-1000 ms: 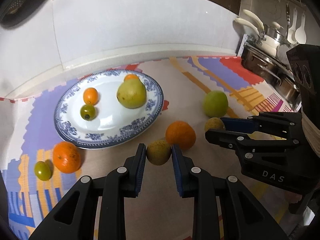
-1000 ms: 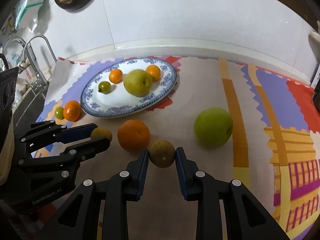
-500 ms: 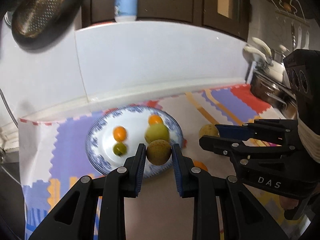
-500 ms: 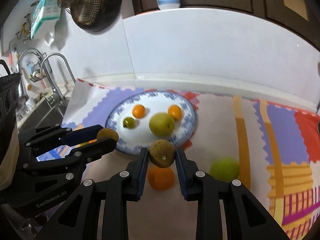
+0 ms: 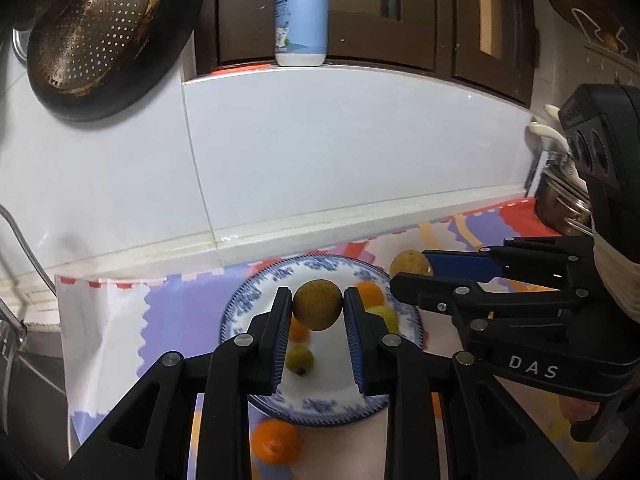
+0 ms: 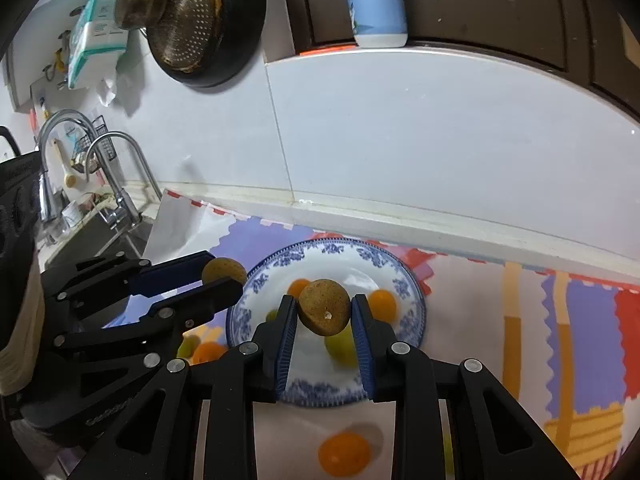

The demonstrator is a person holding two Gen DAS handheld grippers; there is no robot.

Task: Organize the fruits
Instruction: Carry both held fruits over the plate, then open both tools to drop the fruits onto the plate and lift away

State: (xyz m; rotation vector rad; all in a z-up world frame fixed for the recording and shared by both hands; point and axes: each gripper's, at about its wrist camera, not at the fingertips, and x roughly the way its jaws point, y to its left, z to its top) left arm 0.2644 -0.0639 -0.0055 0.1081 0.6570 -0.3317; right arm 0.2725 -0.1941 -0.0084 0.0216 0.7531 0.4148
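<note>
My left gripper (image 5: 317, 309) is shut on a small brown fruit (image 5: 317, 304) and holds it high above the blue-and-white plate (image 5: 372, 402). My right gripper (image 6: 324, 312) is shut on a second brown fruit (image 6: 323, 306), also above the plate (image 6: 404, 292). Each gripper shows in the other's view, the right one (image 5: 416, 270) with its fruit (image 5: 410, 262), the left one (image 6: 218, 276) with its fruit (image 6: 223, 270). On the plate lie a yellow-green pear (image 6: 340, 346), small oranges (image 6: 382, 303) and a small green fruit (image 5: 299, 358).
An orange (image 6: 344, 453) lies on the patterned mat in front of the plate; another orange (image 5: 276, 440) lies at the plate's near left. A sink with taps (image 6: 116, 200) is at the left. A white tiled wall stands behind, with a hanging strainer (image 5: 88, 28) and a bottle (image 5: 302, 12) above.
Both grippers have lifted their brown fruits off the mat and risen high, moving over the plate. The view has tilted up toward the wall.
</note>
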